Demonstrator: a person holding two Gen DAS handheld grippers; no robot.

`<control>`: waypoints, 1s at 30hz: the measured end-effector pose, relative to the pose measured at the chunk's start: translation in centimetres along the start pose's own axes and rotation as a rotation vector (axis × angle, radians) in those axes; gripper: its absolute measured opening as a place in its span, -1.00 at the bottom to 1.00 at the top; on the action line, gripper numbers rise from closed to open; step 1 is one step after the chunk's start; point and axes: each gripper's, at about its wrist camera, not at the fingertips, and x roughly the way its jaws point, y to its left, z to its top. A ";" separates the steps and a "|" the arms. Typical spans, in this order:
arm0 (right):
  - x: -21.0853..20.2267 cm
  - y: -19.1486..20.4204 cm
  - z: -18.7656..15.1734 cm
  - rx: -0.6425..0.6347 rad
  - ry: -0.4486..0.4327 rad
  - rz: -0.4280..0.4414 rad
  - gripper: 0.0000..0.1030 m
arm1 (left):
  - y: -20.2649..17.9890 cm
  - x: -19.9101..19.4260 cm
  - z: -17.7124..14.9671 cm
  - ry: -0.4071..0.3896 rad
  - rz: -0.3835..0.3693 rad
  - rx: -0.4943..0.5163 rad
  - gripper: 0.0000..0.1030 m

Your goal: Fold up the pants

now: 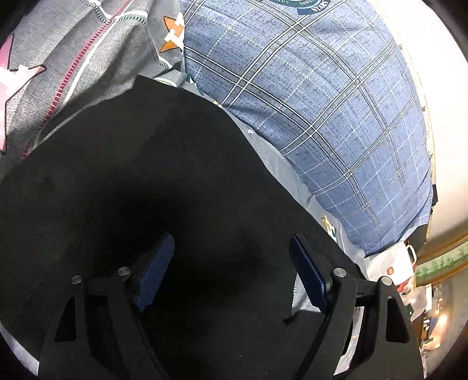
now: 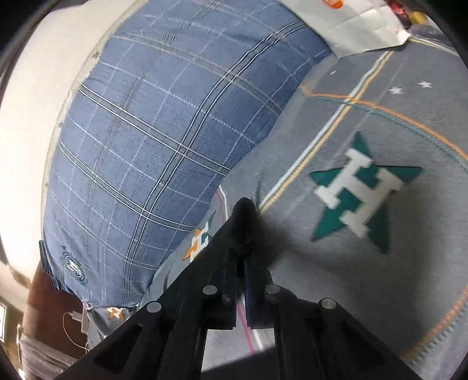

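Pants [image 1: 146,190] — black, spread flat on the grey bedsheet [image 2: 351,277] beside the blue plaid pillow [image 1: 321,102]. We see the left gripper [image 1: 231,274] wide open over the cloth, blue pads [image 1: 155,271] clear of it. We see the right gripper [image 2: 244,231] fully closed — pinching a fold of the black fabric.

- A bed under a grey bedsheet [image 2: 336,277] printed with star emblems and stitched stripes.
- A blue plaid pillow [image 1: 321,111] lies on it beside a pale wall [image 2: 26,117].
- A white paper bag [image 2: 359,26] sits at the pillow's end.
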 end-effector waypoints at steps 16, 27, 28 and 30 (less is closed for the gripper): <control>-0.5 -3.8 0.2 0.067 0.000 -0.145 -0.93 | 1.4 -0.3 0.5 -0.029 0.060 -0.043 0.57; 3.0 1.0 -1.8 -0.231 0.167 -0.132 -0.93 | 3.8 -0.8 0.8 -0.041 0.140 -0.113 0.57; 2.9 0.6 -1.7 -0.217 0.153 -0.112 -0.94 | 4.0 -1.0 0.8 -0.048 0.125 -0.128 0.57; 2.2 1.0 -1.4 -0.249 0.123 -0.156 -0.93 | 4.2 -1.4 0.9 -0.066 0.112 -0.139 0.57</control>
